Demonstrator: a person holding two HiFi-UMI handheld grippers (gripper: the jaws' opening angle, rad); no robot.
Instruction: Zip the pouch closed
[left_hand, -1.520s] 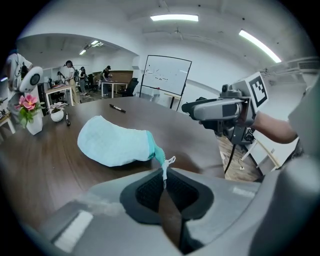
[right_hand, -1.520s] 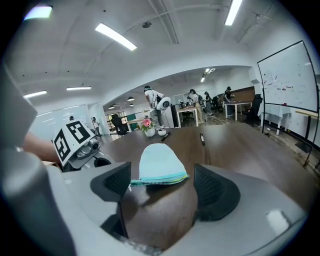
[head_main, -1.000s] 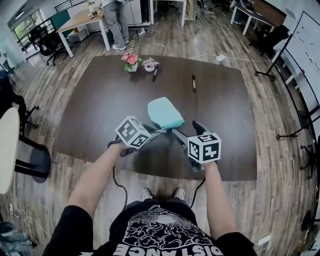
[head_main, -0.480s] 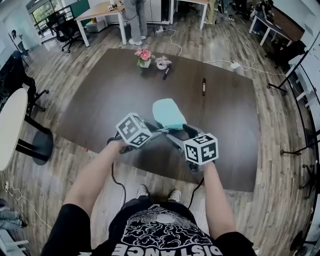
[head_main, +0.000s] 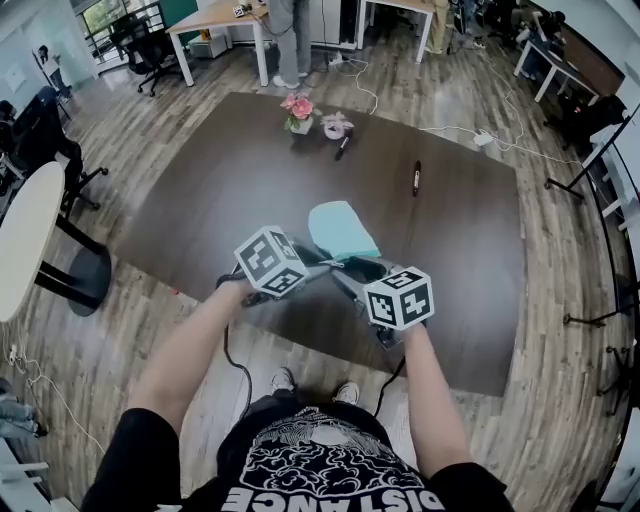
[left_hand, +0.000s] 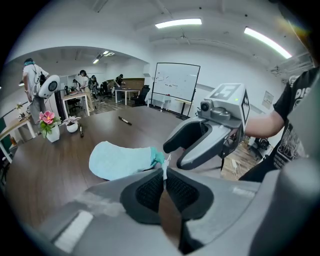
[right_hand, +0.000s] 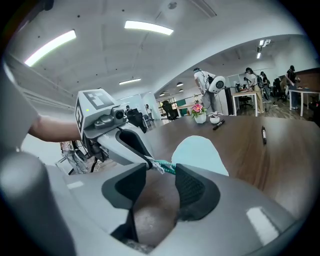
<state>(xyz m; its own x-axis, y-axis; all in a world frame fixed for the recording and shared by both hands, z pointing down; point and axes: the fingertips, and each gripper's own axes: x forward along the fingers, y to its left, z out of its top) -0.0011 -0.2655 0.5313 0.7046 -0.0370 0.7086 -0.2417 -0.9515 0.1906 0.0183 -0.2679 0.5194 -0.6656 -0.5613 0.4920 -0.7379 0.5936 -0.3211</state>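
A light teal pouch (head_main: 342, 230) lies flat on the dark brown table (head_main: 200, 200); it also shows in the left gripper view (left_hand: 122, 159) and the right gripper view (right_hand: 200, 155). At its near end, my left gripper (head_main: 333, 264) is shut on a thin white zipper pull (left_hand: 164, 170). My right gripper (head_main: 360, 268) comes in from the right, its tips close to the left gripper's tip (right_hand: 145, 160). Its jaws are closing, with the darker teal end tab (right_hand: 167, 167) at their mouth and the pads not touching it.
A small vase of pink flowers (head_main: 298, 112), a small white item with a pen (head_main: 337, 127) and a black marker (head_main: 416, 178) lie at the table's far side. The table's near edge runs just below the grippers. A round white table (head_main: 20, 250) stands at left.
My right gripper has swung left toward the pouch's near end and the left gripper, and its jaws have narrowed. The left gripper has stayed in place, still shut.
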